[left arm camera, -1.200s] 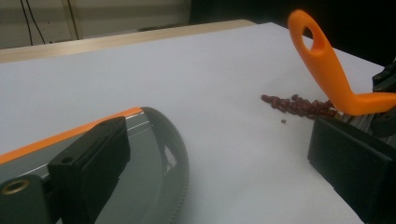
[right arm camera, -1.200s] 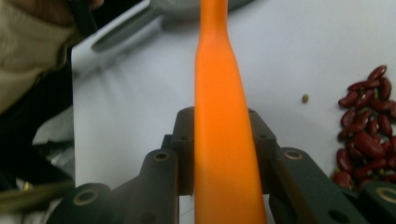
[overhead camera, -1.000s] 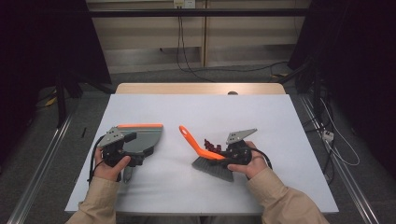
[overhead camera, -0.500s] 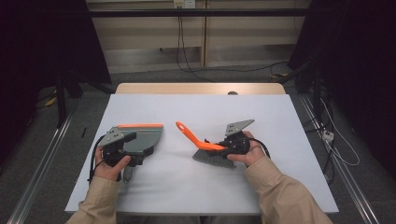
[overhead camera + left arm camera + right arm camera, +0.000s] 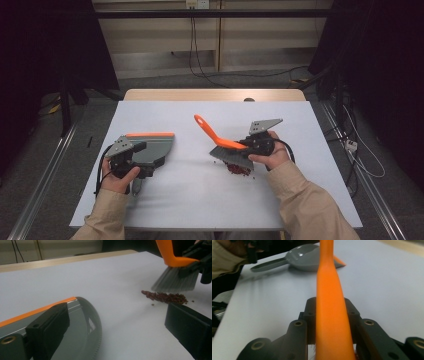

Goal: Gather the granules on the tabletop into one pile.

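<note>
Seen from above: a white table (image 5: pixel 200 200), a grey dustpan (image 5: pixel 152 148) with an orange lip at left, an orange brush (image 5: pixel 220 140) right of centre, red grains (image 5: pixel 239 169) just under its bristles. Left gripper view adds detail lost from above: grains (image 5: pixel 165 297) strung in a short line, grey bristles (image 5: pixel 175 280) hanging just above them, whether touching cannot be told. Right gripper view adds the dustpan's handle (image 5: pixel 267 264), reaching toward the sleeve.

Brush handle long axis slanted, running from the head up and away to the far left, tip lifted off the table; head down near the grains. Dustpan flat on the table, lip on the far side.

Right gripper (image 5: pixel 247 145) clamped on the brush, jaws pressing both sides of the orange handle (image 5: pixel 330 322); right hand (image 5: pixel 270 155) behind it, forearm angled in from the lower right. Left gripper (image 5: pixel 145 157) over the dustpan's near part, jaws spread apart with the pan's rim beside one jaw; grip on it cannot be told. Left hand (image 5: pixel 117 177) low, forearm coming straight up from the bottom edge.
</note>
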The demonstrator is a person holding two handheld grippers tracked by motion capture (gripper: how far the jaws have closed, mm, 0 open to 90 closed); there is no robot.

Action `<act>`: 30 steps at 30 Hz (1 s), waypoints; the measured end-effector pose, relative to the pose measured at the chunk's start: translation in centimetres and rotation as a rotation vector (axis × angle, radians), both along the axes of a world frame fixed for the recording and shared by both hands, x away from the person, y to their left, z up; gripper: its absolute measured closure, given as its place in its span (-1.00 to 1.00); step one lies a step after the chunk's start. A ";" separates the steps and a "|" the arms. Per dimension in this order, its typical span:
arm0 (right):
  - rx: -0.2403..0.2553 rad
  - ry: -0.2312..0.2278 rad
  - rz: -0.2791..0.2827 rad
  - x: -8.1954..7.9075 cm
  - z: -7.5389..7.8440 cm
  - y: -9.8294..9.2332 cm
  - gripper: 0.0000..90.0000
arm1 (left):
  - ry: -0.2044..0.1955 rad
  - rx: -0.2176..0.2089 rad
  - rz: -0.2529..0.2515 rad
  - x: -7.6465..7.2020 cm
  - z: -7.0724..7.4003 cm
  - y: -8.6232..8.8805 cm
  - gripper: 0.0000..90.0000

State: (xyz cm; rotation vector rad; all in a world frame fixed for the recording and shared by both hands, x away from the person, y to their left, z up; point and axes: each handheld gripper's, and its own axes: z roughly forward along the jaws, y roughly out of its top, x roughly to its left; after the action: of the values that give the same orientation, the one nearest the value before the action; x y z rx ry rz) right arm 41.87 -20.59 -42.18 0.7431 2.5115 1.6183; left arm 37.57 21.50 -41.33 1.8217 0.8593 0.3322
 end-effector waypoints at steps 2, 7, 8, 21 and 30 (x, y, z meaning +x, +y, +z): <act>-0.020 -0.034 -0.020 0.8 0.2 -0.3 0.58 | 0.000 0.001 0.000 0.0 0.0 0.0 -0.87; -0.098 -0.071 -0.057 3.1 -0.2 -0.3 0.58 | 0.005 0.001 0.002 0.1 -0.1 0.0 -0.87; -0.115 -0.076 -0.064 3.5 -0.4 -0.2 0.58 | 0.005 0.002 0.001 0.1 -0.1 0.0 -0.87; -0.190 -0.041 -0.048 5.2 -2.1 0.7 0.55 | 0.006 -0.003 0.008 0.2 -0.1 0.2 -0.87; -0.287 -0.003 -0.081 4.7 0.4 0.9 0.41 | 0.003 -0.002 0.005 0.1 0.0 0.0 -0.87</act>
State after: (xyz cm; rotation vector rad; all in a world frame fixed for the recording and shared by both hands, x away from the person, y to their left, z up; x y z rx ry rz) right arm 46.59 -19.65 -41.75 0.7925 2.5952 1.1963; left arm 37.65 21.53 -41.38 1.8192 0.8661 0.3312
